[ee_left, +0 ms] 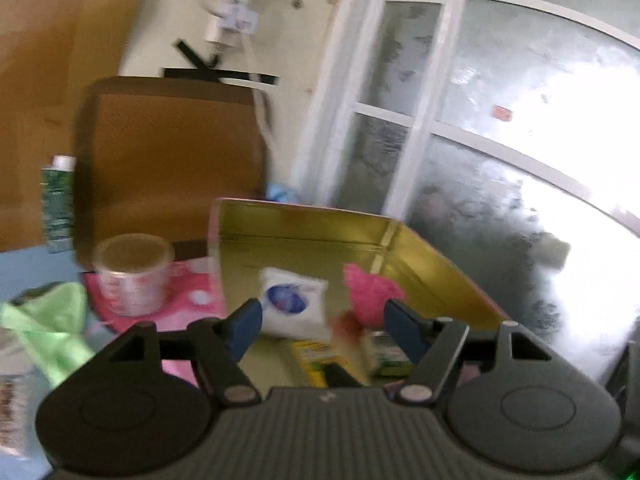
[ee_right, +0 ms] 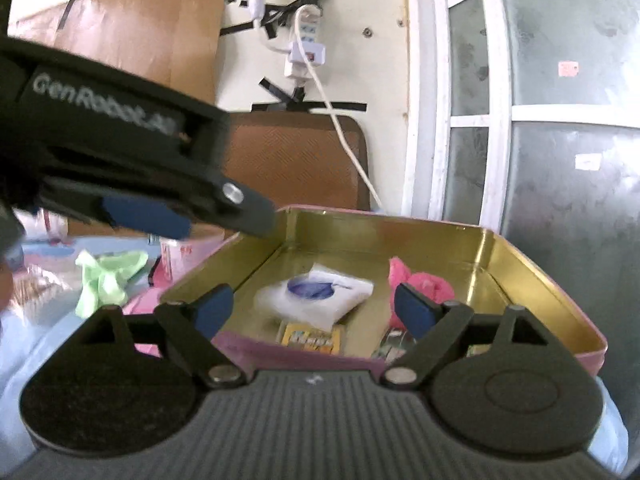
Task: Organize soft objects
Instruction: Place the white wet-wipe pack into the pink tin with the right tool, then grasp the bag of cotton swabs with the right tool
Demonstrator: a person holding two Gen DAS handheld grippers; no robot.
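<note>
Both grippers are hovering over the open gold-lined tin point(ee_right: 532, 264). The left gripper point(ee_left: 324, 320) is standing partly open and gripping nothing; the right gripper point(ee_right: 316, 308) is gaping wide, also empty. Inside the tin, a white tissue packet point(ee_right: 320, 296) is lying left of a pink soft bundle point(ee_right: 420, 284). A green cloth point(ee_right: 108, 276) is lying on the bench to the tin's left.

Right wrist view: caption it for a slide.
Open right tool facing a gold-lined tin holding a white packet and pink cloth.
</note>
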